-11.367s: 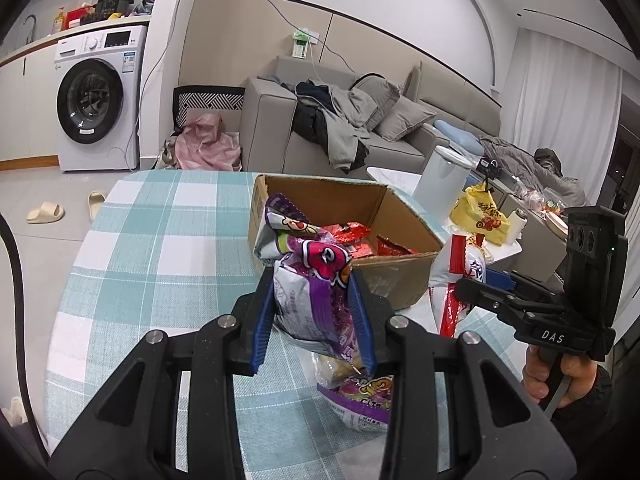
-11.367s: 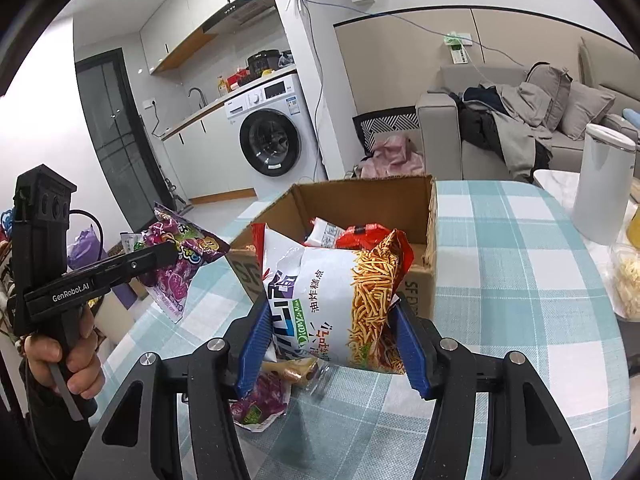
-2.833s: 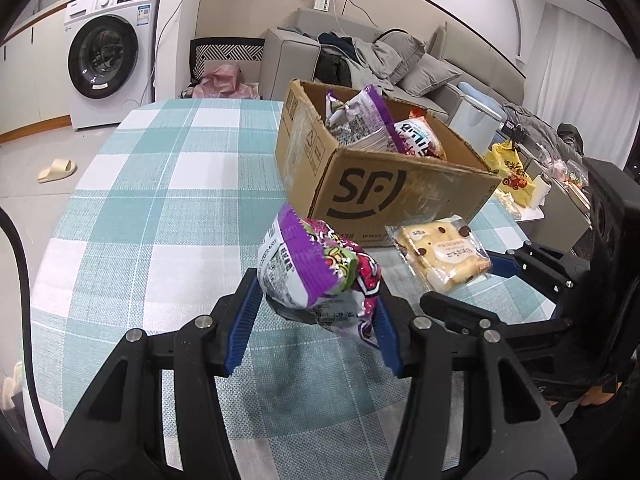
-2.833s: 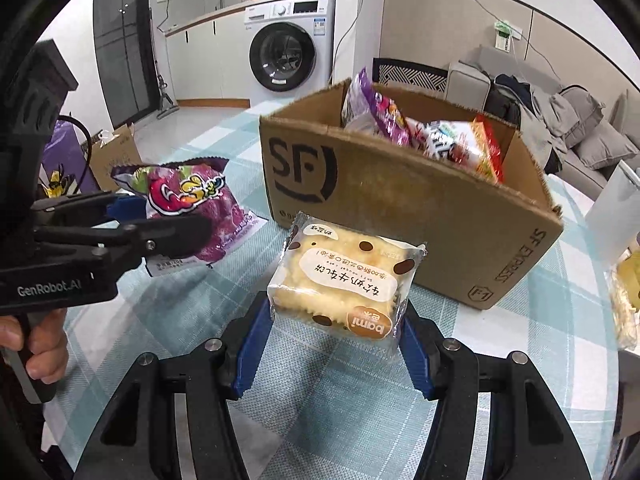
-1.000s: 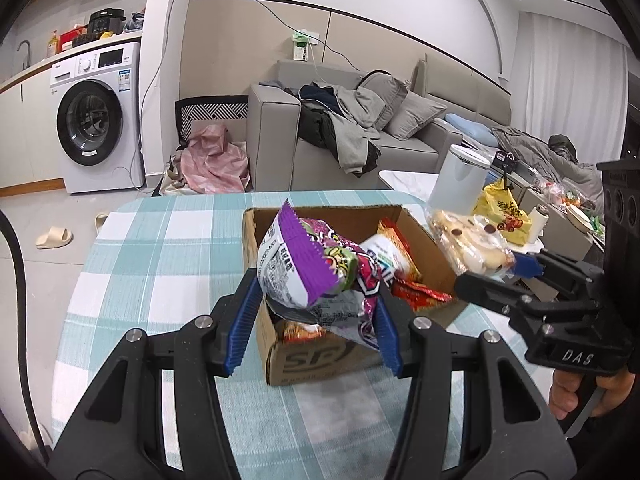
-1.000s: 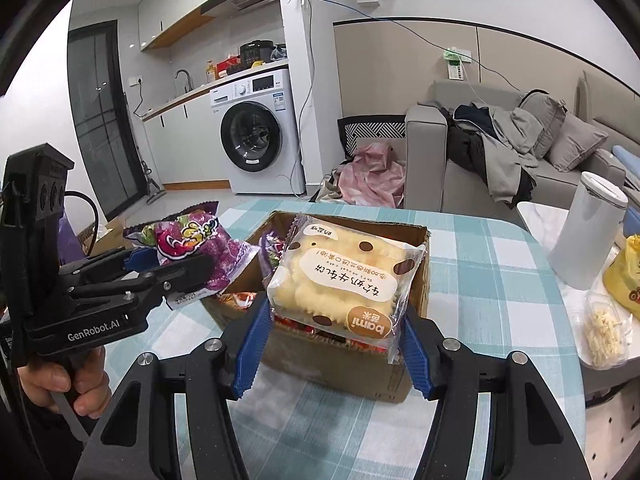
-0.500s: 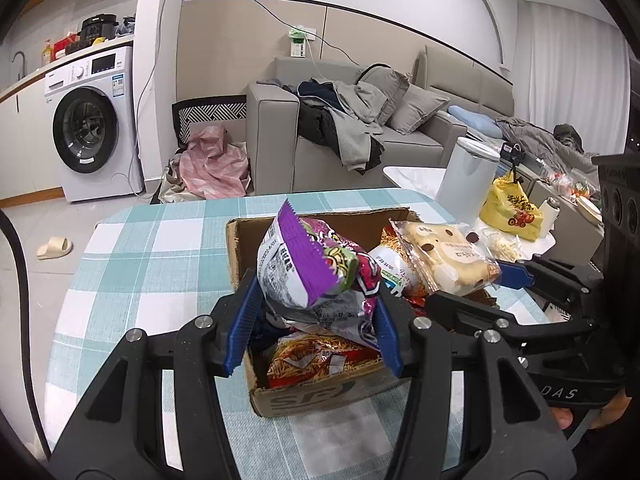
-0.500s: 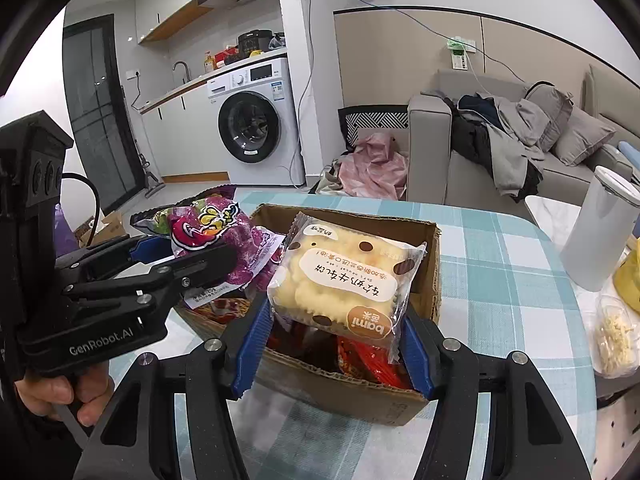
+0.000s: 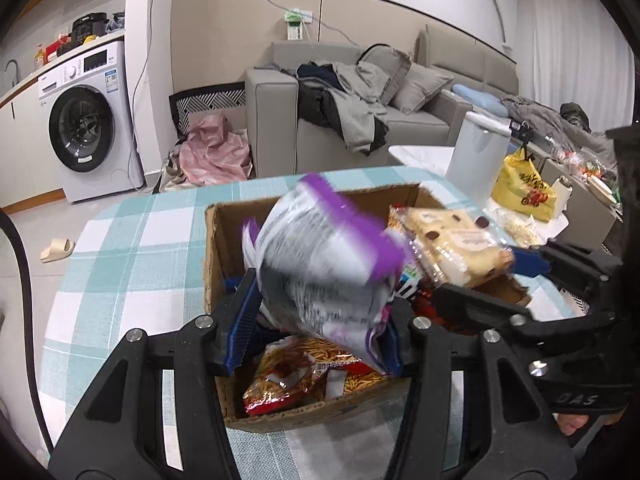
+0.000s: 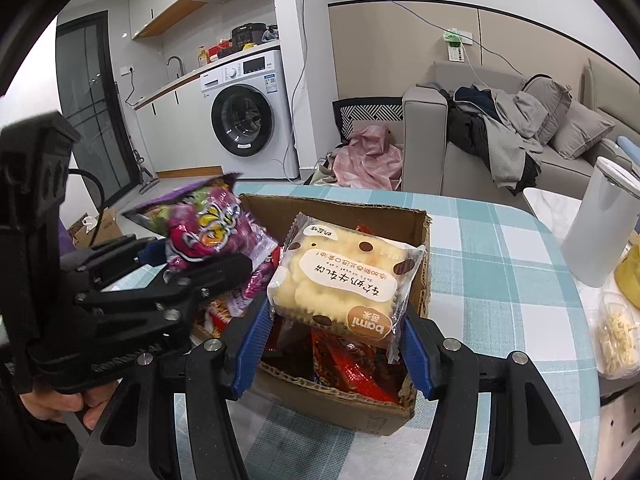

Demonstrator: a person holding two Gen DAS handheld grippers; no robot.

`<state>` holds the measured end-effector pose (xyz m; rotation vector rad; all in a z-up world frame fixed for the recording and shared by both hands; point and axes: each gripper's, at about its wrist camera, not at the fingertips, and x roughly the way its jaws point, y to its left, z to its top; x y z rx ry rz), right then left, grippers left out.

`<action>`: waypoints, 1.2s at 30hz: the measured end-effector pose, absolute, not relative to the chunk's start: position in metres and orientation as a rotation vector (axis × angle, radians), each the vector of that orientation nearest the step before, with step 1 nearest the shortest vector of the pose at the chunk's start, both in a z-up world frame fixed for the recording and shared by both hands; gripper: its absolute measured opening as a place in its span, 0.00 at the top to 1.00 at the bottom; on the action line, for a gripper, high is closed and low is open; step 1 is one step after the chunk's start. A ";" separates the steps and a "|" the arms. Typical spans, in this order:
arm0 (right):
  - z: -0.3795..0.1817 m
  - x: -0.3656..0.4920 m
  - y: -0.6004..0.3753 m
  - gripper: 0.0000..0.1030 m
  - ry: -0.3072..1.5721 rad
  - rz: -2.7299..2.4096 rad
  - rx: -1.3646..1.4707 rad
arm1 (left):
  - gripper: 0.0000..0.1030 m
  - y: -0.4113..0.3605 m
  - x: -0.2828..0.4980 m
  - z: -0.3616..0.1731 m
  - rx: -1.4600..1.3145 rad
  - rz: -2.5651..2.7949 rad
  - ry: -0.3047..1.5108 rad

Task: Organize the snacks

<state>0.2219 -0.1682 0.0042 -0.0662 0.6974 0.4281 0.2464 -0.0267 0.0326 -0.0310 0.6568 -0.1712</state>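
An open cardboard box (image 9: 212, 248) (image 10: 420, 280) stands on the checked table, with several snack bags inside. My left gripper (image 9: 314, 324) is over the box; its jaws stand apart and the purple snack bag (image 9: 320, 264) (image 10: 208, 228) between them is blurred and tipping forward. My right gripper (image 10: 334, 344) is shut on a yellow cake packet (image 10: 344, 280) (image 9: 448, 244) and holds it above the box's right half. A red noodle-snack bag (image 9: 304, 372) lies in the box below the left gripper.
The teal checked tablecloth (image 9: 132, 240) covers the table. A white kettle (image 10: 600, 228) (image 9: 476, 156) and a yellow bag (image 9: 524, 196) stand to the right, with a food tub (image 10: 618, 336). Sofa and washing machine stand behind.
Both grippers have moved forward over the box. The left jaws have widened and the purple bag has tipped forward, blurred. The right gripper still holds the cake packet.
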 end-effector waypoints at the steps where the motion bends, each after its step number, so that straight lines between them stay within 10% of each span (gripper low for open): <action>1: 0.003 0.224 -0.169 0.40 0.698 0.429 -0.069 | 0.52 -0.027 0.249 0.028 -0.031 -0.170 0.665; 16: 0.000 0.232 -0.165 0.34 0.677 0.431 -0.087 | 0.51 -0.030 0.264 0.025 0.000 -0.141 0.683; 29: 0.015 0.202 -0.191 0.06 0.595 0.453 -0.076 | 0.01 -0.016 0.219 0.050 -0.001 -0.151 0.604; 36: 0.018 0.179 -0.199 0.00 0.548 0.487 -0.030 | 0.01 -0.003 0.177 0.064 -0.025 -0.165 0.510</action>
